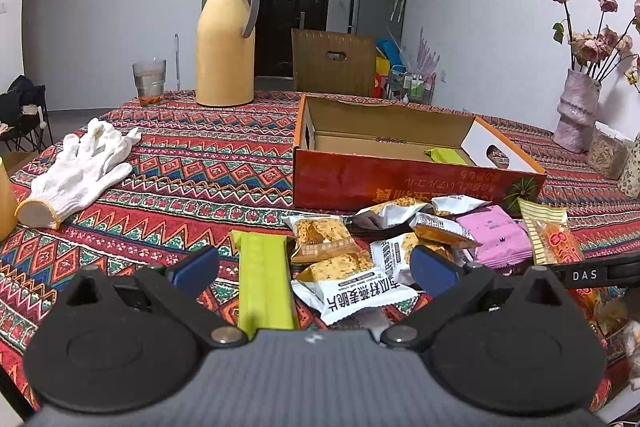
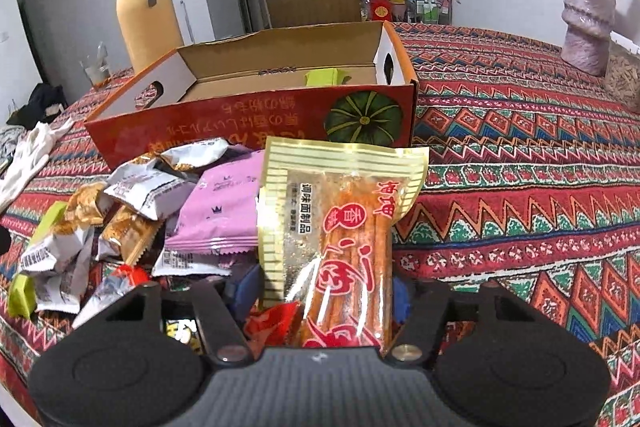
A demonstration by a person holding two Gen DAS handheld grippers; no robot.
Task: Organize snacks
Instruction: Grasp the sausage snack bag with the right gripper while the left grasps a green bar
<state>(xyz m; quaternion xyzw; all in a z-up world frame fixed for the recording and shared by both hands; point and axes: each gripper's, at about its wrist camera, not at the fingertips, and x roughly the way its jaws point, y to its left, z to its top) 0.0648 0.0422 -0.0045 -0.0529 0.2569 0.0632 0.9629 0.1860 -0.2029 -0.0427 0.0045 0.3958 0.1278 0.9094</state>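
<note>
An open orange cardboard box point(image 1: 400, 183) point(image 2: 256, 115) with a pumpkin picture stands on the patterned tablecloth. One green packet point(image 1: 446, 155) point(image 2: 322, 78) lies inside it. In front of the box is a pile of snack packets: white cracker packs point(image 1: 352, 291), a pink pack point(image 1: 496, 235) point(image 2: 224, 211) and a green bar point(image 1: 264, 283). My left gripper point(image 1: 314, 267) hangs open over the pile's left side, with the green bar and cracker packs between its fingers. My right gripper point(image 2: 324, 291) is shut on a yellow-striped spicy stick packet point(image 2: 344, 211) point(image 1: 552, 239), its blue pads against both edges.
A yellow thermos point(image 1: 226, 39) and a glass point(image 1: 149, 83) stand at the table's far left, with a white glove point(image 1: 80, 171) nearer. A purple vase of dried roses point(image 1: 576, 111) point(image 2: 586, 23) and a jar point(image 1: 608, 155) are at the right. A chair point(image 1: 332, 63) stands behind the table.
</note>
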